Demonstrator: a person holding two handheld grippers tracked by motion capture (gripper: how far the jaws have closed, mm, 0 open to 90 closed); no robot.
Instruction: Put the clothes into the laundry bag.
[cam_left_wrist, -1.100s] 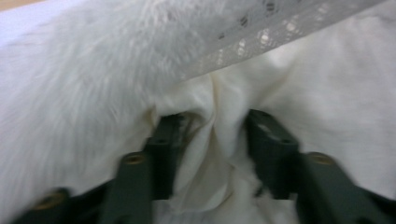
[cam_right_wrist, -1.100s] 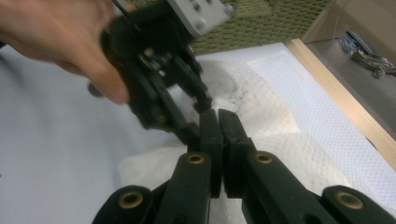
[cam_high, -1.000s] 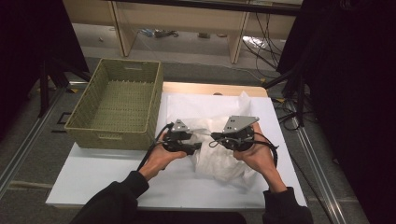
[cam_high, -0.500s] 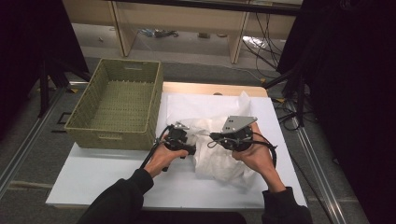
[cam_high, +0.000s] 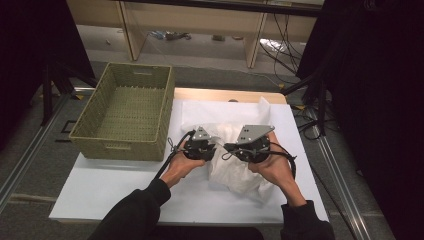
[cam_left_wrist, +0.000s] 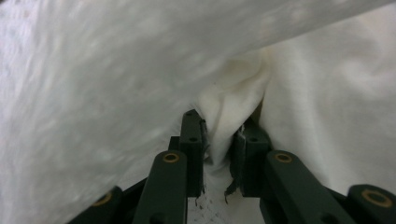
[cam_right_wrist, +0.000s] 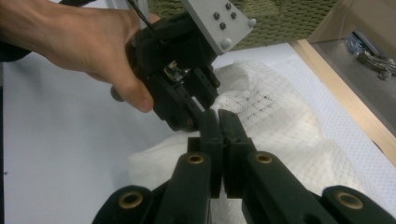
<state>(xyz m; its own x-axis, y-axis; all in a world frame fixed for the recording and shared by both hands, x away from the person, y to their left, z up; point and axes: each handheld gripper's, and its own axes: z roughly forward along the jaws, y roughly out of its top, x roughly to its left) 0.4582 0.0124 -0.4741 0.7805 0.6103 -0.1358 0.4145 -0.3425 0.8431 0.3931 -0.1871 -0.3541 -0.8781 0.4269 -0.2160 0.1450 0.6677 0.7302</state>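
Cloth (cam_high: 235, 160) lies crumpled on the white worktop (cam_high: 115, 185) right of the wicker basket (cam_high: 125, 115), with both grippers meeting over it. Left gripper (cam_left_wrist: 219, 140) view: fingers pinch a cloth fold. Right gripper (cam_right_wrist: 223, 128) view: fingers pressed together on the cloth's edge.

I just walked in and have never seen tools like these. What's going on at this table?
A person is working a white cloth on the table with two hand-held grippers. The left gripper has a fold of the cloth pinched between its jaws. The right gripper is shut right beside it at the cloth's edge, though I can't tell whether it holds any fabric. The rest of the cloth lies crumpled on the table. A green woven basket sits to the left with nothing in it.
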